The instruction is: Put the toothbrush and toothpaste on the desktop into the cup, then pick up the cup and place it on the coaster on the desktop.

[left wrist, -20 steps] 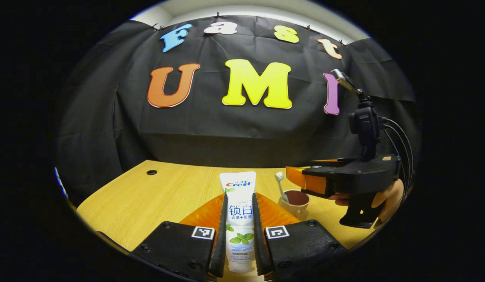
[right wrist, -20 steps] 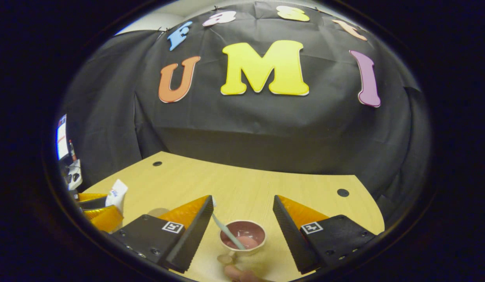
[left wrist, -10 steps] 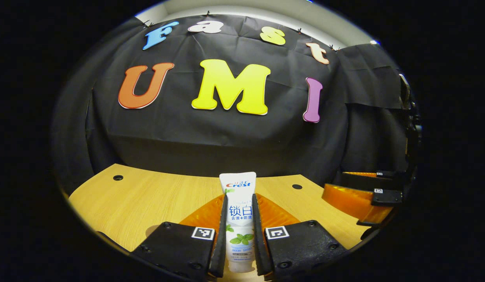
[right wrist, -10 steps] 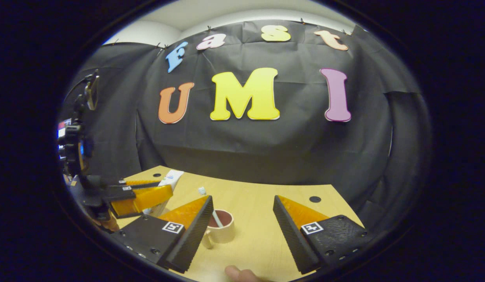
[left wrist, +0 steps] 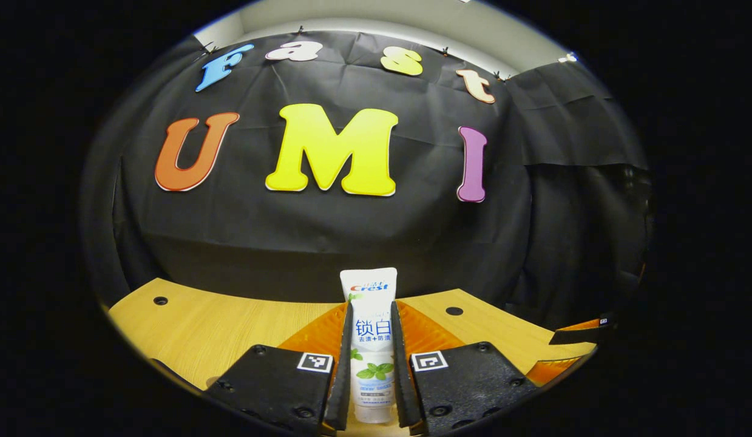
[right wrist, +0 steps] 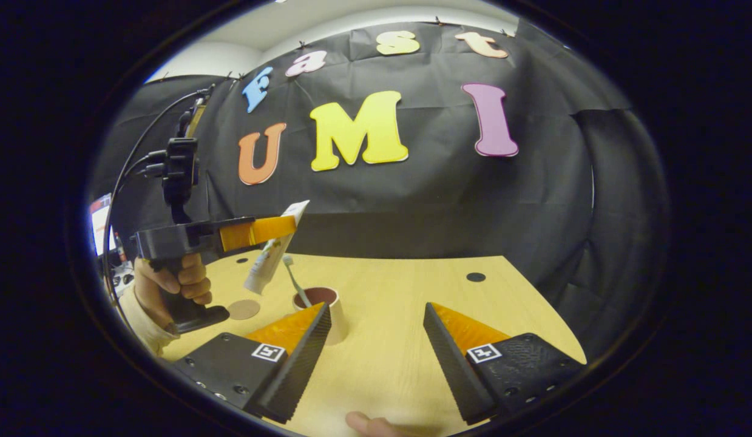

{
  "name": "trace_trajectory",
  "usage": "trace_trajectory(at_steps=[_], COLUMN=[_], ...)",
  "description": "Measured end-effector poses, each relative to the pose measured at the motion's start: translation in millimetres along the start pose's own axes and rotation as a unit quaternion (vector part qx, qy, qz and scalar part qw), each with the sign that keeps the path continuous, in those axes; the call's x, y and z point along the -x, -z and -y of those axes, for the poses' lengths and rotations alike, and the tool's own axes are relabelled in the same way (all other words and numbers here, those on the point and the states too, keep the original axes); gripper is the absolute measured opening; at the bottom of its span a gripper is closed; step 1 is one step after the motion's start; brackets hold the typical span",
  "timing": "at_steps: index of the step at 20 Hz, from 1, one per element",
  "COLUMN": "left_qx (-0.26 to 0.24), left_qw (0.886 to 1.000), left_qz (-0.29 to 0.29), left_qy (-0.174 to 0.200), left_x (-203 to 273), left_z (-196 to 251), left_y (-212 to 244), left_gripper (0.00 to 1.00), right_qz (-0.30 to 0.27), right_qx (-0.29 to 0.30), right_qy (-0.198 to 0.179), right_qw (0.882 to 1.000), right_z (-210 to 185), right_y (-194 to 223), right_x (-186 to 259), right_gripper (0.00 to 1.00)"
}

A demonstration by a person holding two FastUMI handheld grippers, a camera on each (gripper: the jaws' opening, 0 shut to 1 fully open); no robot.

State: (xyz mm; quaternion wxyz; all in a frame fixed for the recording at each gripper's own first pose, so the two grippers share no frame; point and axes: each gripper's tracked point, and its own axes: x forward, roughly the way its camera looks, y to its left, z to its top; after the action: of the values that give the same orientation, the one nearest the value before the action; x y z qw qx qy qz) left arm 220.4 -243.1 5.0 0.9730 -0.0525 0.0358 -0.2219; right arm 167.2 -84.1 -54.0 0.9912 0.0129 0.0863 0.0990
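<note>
Gripping toothpaste (left wrist: 371, 340) in left tool (left wrist: 371, 370), both fingers clamped on tube | in right gripper view tube tilted above counter (right wrist: 406, 303), just left of cup (right wrist: 327, 306) | toothbrush (right wrist: 295, 279) standing in cup | coaster (right wrist: 243, 309) left of cup, bare | right tool (right wrist: 376, 349) released, jaws apart | wood-grain counter, black cloth wall (right wrist: 442, 200)

My white plastic toothpaste tube (left wrist: 370, 340): blue lettering, green leaf print. Pale cylindrical cup (right wrist: 329, 311), reddish-brown inside. Round tan coaster (right wrist: 243, 309) on my light wood-grain desktop (right wrist: 400, 315).
</note>
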Motion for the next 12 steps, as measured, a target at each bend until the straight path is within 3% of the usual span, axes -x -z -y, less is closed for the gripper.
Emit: trace_trajectory(at_steps=[2, 3, 4, 5, 12], left_qx=[-0.008, -0.008, -0.007, -0.004, 0.002], left_qw=[1.000, 1.000, 1.000, 1.000, 1.000], left_qz=[-0.002, -0.004, -0.005, -0.002, -0.007], left_qy=[0.004, 0.007, 0.011, 0.017, 0.018], left_x=[-14.0, -20.0, -26.5, -30.3, -44.5], left_z=[8.0, 11.4, 13.8, 14.7, 10.8], left_y=[4.0, 7.0, 10.1, 11.8, 34.1], left_gripper=[0.38, 0.33, 0.38, 0.33, 0.35], right_qz=[0.001, 0.000, 0.001, 0.003, -0.002], right_qx=[-0.001, 0.001, 0.001, -0.001, -0.019], right_qy=[0.001, 0.003, 0.002, 0.000, 0.001], right_qw=[1.000, 1.000, 1.000, 1.000, 1.000], right_z=[7.4, 11.2, 12.7, 13.5, 21.5], right_y=[-1.7, -2.4, -3.2, -4.7, 5.3], right_x=[-2.2, -3.3, -3.5, -3.1, -9.8], right_gripper=[0.92, 0.92, 0.92, 0.92, 0.92])
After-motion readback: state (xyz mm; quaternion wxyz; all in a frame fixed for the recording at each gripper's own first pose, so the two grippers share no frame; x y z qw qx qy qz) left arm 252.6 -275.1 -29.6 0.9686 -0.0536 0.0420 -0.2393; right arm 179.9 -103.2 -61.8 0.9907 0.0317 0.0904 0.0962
